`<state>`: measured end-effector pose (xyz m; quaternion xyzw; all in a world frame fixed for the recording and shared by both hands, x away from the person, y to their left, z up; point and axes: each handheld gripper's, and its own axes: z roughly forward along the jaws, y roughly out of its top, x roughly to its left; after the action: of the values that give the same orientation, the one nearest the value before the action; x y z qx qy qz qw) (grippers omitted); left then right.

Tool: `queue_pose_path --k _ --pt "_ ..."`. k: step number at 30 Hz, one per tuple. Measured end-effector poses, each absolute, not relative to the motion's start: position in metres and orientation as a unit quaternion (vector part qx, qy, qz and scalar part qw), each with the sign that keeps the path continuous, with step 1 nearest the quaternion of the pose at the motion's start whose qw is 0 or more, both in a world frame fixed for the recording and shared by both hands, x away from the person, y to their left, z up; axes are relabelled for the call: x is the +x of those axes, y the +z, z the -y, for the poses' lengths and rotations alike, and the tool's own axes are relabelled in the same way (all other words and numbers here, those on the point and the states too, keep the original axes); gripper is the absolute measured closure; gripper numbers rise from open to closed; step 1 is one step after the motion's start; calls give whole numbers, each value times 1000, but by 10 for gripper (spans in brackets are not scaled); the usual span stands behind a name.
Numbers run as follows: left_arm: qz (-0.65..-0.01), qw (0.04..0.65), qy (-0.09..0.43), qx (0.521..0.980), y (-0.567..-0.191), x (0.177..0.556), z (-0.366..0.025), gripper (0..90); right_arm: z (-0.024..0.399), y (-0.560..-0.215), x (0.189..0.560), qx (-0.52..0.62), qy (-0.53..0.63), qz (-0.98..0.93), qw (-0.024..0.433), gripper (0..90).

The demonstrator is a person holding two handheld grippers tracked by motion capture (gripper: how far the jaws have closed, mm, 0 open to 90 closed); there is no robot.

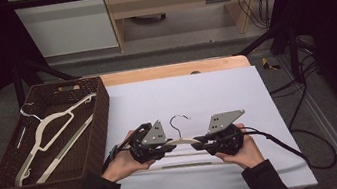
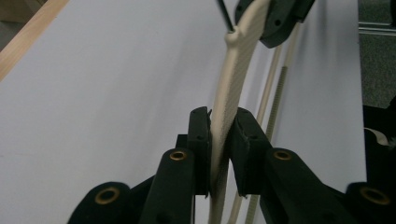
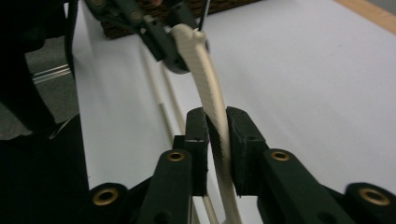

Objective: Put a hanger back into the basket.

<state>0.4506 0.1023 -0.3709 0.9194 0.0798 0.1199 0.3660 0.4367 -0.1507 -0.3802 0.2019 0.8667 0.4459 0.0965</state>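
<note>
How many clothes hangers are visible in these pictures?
2. One hanger is held between the two grippers over the white sheet; another hanger lies in the brown basket. More may be hidden there.

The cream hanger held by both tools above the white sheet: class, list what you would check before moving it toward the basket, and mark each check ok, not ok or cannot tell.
1. Left tool clamps one arm of the cream hanger: ok.
2. Right tool clamps the other arm: ok.
3. Hook clear of both tools: ok.
4. Wicker basket within reach at the left: ok.
5. Room in the basket beside the hanger already there: ok.
6. Lower bar clear of the white sheet: cannot tell.
</note>
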Motion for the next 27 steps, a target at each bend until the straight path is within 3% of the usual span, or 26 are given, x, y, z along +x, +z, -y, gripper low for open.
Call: queue_pose_path --k 7,14,18,19,27 --pt "-105 373 100 917 -371 441 -102 855 151 -381 436 216 455 -853 137 599" --pt "-153 388 99 904 -369 440 -114 857 166 -373 431 244 475 -825 184 433" --pt "-169 397 105 896 -363 439 -119 857 178 -373 427 275 487 -808 186 383" --pt "-182 409 110 887 -358 437 -121 857 186 -376 425 293 492 -798 187 328" --pt "-212 445 134 860 -327 434 -141 857 209 -389 419 347 489 -776 196 163"
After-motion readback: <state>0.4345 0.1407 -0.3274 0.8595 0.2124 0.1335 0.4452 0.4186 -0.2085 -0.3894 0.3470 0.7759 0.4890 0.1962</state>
